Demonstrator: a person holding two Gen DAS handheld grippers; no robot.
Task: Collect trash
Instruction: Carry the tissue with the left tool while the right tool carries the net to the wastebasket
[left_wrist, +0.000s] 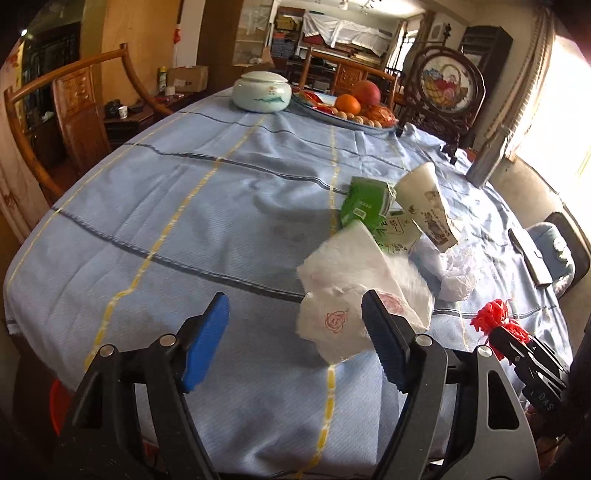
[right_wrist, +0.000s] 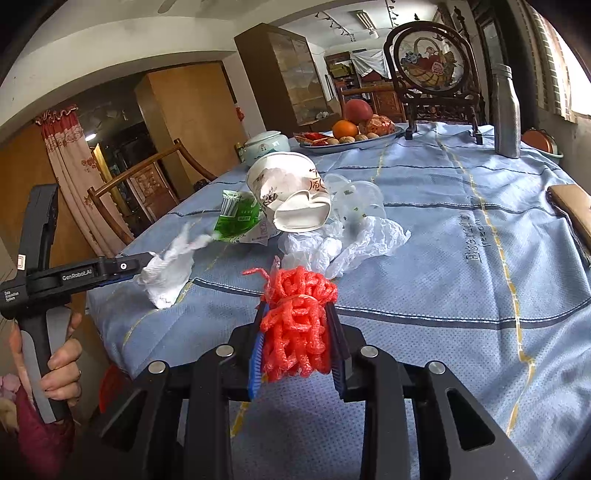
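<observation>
- Right gripper (right_wrist: 297, 345): jaws clamped on a bundle of red foam netting (right_wrist: 295, 325), held above the near edge of the table.
- Left gripper (left_wrist: 295, 332): jaws spread apart. A crumpled white paper napkin with a pink rose print (left_wrist: 354, 291) sits at the tips, against the right finger; no pad presses it.
- Beyond the napkin: a green printed wrapper (left_wrist: 364, 206), a crushed white paper cup (left_wrist: 428, 206) and crumpled white plastic film (left_wrist: 456, 275), grouped on the blue checked tablecloth (left_wrist: 184, 221).
- Far end: a fruit plate (right_wrist: 384, 137) and a white lidded ceramic jar (left_wrist: 260, 91).
</observation>
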